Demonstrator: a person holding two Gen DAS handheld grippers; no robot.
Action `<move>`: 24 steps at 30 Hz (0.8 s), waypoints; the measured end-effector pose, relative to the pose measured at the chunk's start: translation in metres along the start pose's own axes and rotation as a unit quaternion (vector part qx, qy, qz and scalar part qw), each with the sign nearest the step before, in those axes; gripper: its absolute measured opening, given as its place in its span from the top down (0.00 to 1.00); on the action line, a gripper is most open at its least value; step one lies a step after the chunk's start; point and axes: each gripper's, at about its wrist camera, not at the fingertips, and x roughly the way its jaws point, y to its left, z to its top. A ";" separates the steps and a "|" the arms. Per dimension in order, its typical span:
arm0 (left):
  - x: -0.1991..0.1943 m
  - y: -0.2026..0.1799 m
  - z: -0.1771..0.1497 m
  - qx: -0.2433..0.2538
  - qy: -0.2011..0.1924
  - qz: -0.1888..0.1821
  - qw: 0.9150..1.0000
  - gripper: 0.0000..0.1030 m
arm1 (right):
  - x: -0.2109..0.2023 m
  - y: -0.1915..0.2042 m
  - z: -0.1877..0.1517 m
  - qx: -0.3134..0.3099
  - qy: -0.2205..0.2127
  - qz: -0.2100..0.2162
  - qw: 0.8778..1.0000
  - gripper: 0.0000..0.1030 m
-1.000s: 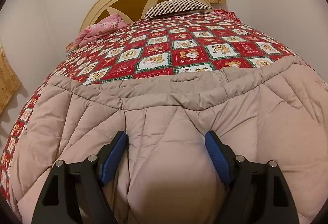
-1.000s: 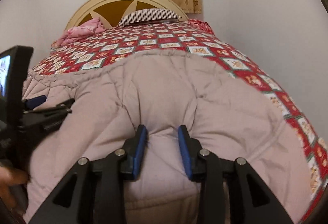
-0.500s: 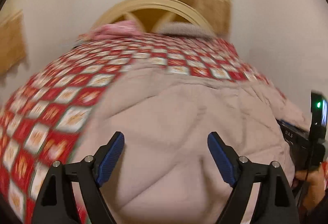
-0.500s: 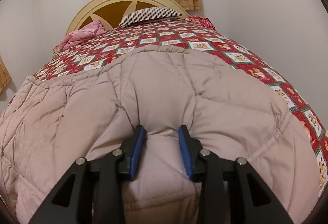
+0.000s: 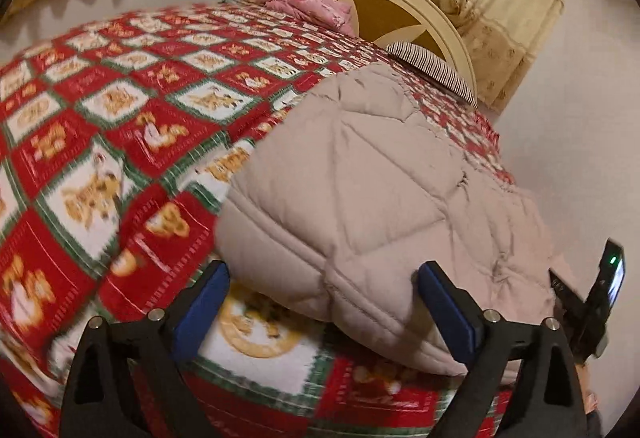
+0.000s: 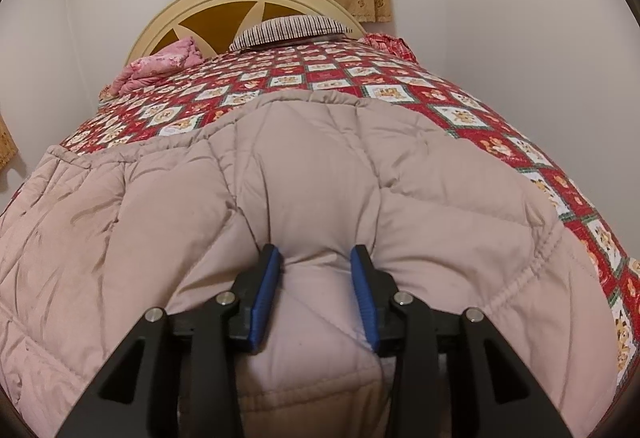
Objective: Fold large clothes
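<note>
right tongs (image 6: 316,258) pinch quilted coat (image 6: 312,165) | left tongs (image 5: 324,290) spread (empty)

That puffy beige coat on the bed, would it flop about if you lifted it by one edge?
Probably floppy: the quilted coat bunches into soft folds where the right tool pinches it. It looks light for its bulk, being puffy padding. Its smooth shell might slip a little over the patchwork bedspread.
</note>
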 end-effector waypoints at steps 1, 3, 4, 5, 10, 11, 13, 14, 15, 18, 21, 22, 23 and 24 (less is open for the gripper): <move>0.003 0.000 0.002 -0.011 0.002 -0.002 1.000 0.03 | 0.000 0.000 0.000 -0.001 0.000 -0.001 1.000 0.61; 0.012 0.000 0.010 -0.038 0.009 0.000 0.999 0.02 | 0.001 0.001 0.000 -0.003 0.001 -0.004 1.000 0.61; 0.020 0.001 0.013 -0.062 0.021 0.004 0.998 0.02 | 0.001 0.002 0.000 -0.004 0.001 -0.006 1.000 0.61; 0.023 0.002 0.012 -0.076 0.029 0.003 0.997 0.01 | 0.001 0.002 0.000 -0.004 0.001 -0.007 1.000 0.61; 0.019 -0.004 -0.004 -0.069 0.024 -0.023 0.997 0.01 | 0.001 0.002 0.000 -0.004 0.000 -0.006 1.000 0.61; 0.016 -0.002 -0.007 -0.069 0.021 -0.028 0.997 0.01 | 0.001 0.003 0.000 -0.004 0.000 -0.007 1.000 0.61; 0.006 0.006 -0.012 -0.080 0.013 -0.039 0.996 0.01 | 0.001 0.004 0.000 -0.004 0.000 -0.007 1.000 0.61; 0.000 0.012 -0.015 -0.094 0.011 -0.036 0.995 0.01 | 0.001 0.004 0.000 -0.004 0.000 -0.007 1.000 0.61; -0.005 0.015 -0.017 -0.105 0.011 -0.033 0.994 0.01 | 0.001 0.003 0.000 -0.004 0.000 -0.007 1.000 0.61; -0.023 0.022 -0.030 -0.139 -0.003 -0.029 0.990 0.01 | 0.001 0.003 0.000 -0.004 0.000 -0.007 1.000 0.61; -0.011 0.009 -0.028 -0.113 0.004 -0.026 0.993 0.01 | 0.001 0.003 0.000 -0.004 0.000 -0.007 1.000 0.61; -0.002 0.004 -0.024 -0.105 0.005 -0.016 0.994 0.01 | 0.001 0.003 0.000 -0.004 0.000 -0.007 1.000 0.61; 0.002 0.001 -0.020 -0.108 -0.008 -0.015 0.994 0.01 | 0.001 0.003 0.000 -0.004 0.000 -0.007 1.000 0.61; 0.005 0.000 -0.017 -0.113 -0.014 -0.020 0.993 0.01 | 0.001 0.003 0.001 -0.003 0.000 -0.006 1.000 0.61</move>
